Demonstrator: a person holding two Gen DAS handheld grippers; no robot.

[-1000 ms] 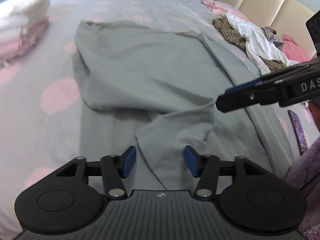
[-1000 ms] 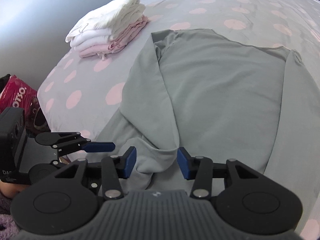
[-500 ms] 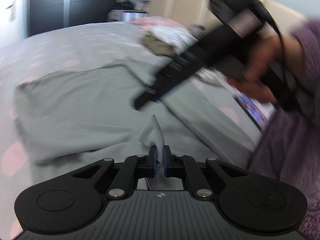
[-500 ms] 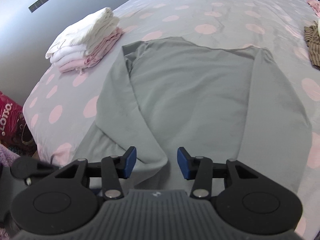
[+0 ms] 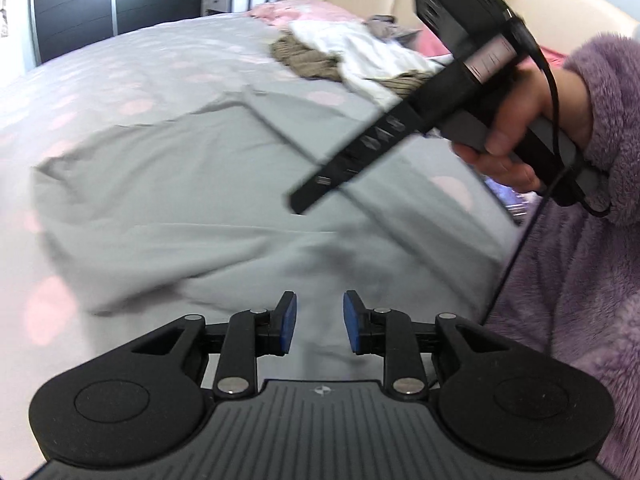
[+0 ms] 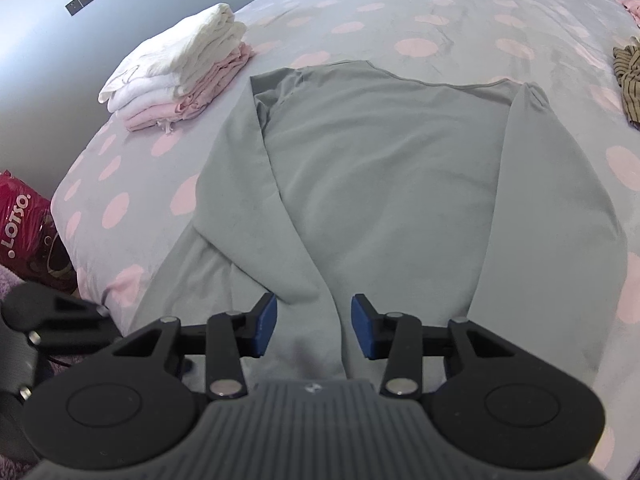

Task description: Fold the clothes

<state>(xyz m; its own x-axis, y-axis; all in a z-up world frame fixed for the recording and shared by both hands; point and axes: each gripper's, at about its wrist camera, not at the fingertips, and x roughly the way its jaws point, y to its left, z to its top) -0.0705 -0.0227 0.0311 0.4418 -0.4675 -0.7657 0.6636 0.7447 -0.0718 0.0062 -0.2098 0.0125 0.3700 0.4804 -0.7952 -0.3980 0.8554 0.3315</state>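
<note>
A grey long-sleeved top [image 6: 380, 168] lies flat on the dotted bedspread [image 6: 420, 12]. Its left sleeve [image 6: 280, 220] is folded slantwise over the body, and the other sleeve [image 6: 552, 208] lies along the right side. My right gripper [image 6: 312, 328] hovers over the end of the folded sleeve, its jaws apart and closing a little, the pads clear of the cloth. My left gripper [image 5: 320, 320] hangs above the top's near edge [image 5: 224, 248]. Its jaws are opening and hold nothing. In the left wrist view the right gripper [image 5: 300, 200] is held by a hand [image 5: 516, 132].
A folded stack of white and pink clothes [image 6: 180, 68] sits at the bed's far left corner. A heap of unfolded clothes [image 5: 352, 56] lies near the cream headboard [image 5: 552, 4]. A red bag [image 6: 24, 232] stands beside the bed. A purple fleece sleeve [image 5: 580, 280] fills the right.
Half a second ago my left gripper was shut on a pinch of the grey cloth; now it has let go, risen and rolled. The right gripper has drifted slightly over the sleeve.
</note>
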